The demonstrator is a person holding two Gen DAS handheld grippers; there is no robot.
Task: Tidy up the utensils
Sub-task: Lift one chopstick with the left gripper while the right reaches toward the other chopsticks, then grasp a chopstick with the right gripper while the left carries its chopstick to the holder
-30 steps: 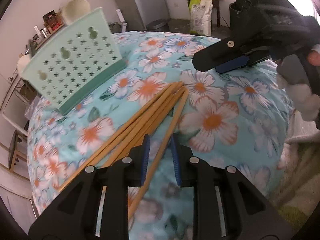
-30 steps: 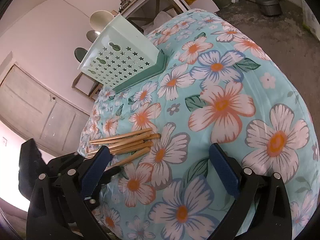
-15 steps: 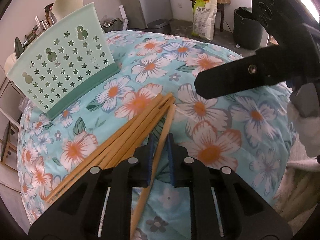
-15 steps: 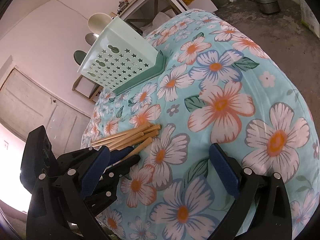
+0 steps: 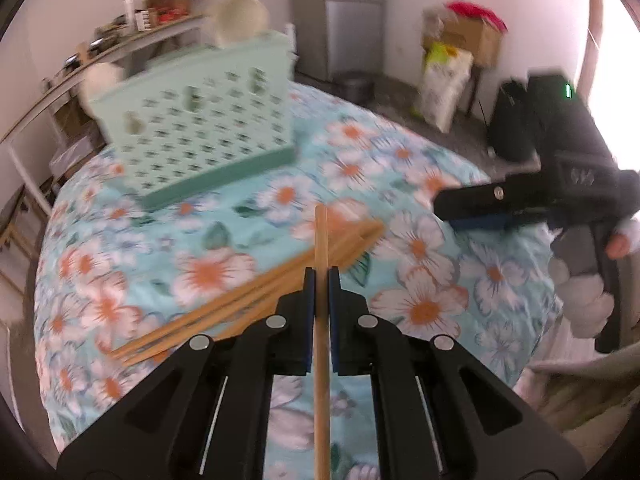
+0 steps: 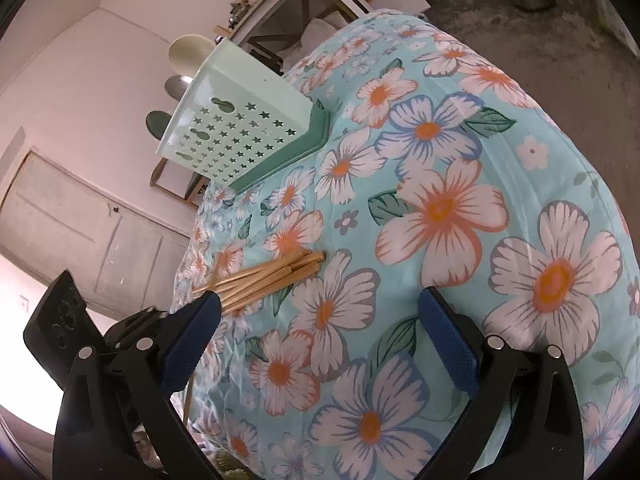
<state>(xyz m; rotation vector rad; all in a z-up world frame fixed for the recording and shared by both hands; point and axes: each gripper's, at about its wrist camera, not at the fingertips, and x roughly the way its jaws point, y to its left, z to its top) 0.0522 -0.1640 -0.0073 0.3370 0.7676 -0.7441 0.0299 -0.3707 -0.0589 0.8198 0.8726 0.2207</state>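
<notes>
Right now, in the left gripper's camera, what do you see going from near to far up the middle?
Left gripper shut on one chopstick → chopstick pile on the flowery cloth → green basket → shelf.

White walls (image 5: 360, 8), a grey fridge (image 5: 354, 16) at the back, a cluttered shelf (image 5: 120, 40) left, cardboard box (image 5: 472, 36), concrete floor (image 6: 540, 40), bright daylight from the right.

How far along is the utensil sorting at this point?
Barely begun: no chopstick shows above the rim of the green perforated holder. In hand: the left gripper is shut on one chopstick. Left: the chopstick pile on the tablecloth. The right gripper is open, empty.
</notes>
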